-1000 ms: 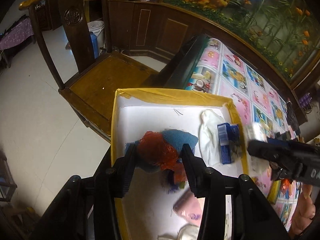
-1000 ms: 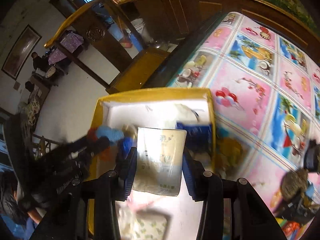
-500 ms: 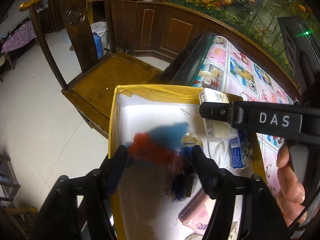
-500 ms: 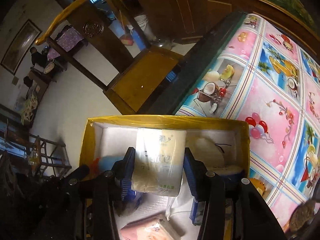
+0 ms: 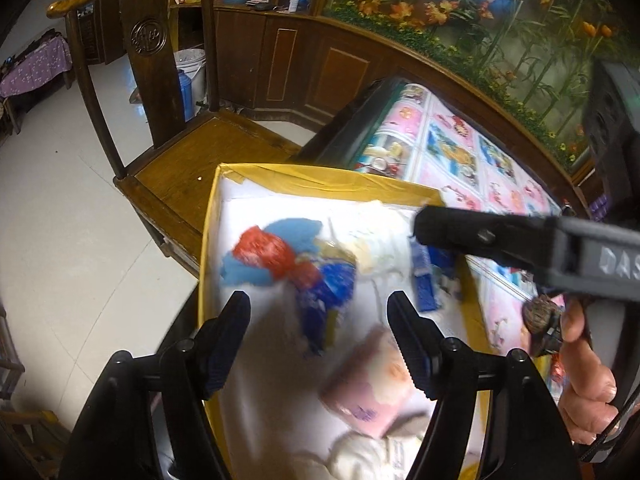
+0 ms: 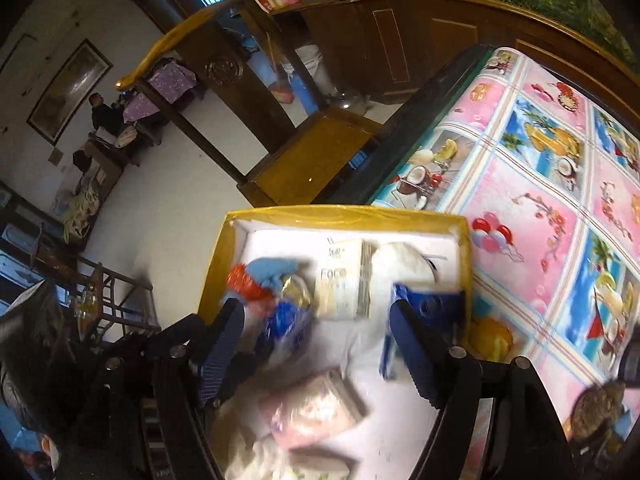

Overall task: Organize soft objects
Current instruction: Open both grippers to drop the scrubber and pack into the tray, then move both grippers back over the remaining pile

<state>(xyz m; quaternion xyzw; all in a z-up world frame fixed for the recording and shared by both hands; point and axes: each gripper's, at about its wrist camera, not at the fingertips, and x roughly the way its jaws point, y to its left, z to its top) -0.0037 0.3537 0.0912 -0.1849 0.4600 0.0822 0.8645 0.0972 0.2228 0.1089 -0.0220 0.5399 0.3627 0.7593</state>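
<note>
yellow box [image 6: 344, 214] w/ soft items; left gripper [image 5: 318, 312] & right gripper [image 6: 316, 320] both spread, empty

Box rim: yellow box [image 6: 344, 213] walls enclose the items on all four sides.
Open floor: bare white patch [image 6: 384, 344] between tissue pack [image 6: 340, 284] and pink pack [image 6: 312, 412].
Left side: mesh bundle [image 5: 288, 260] crowds the wall.
Right side: blue carton [image 6: 424, 308] stands against the wall.

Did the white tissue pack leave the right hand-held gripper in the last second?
Yes. The tissue pack now lies in the yellow-rimmed box near its far wall, ahead of the open right hand-held gripper.
</note>
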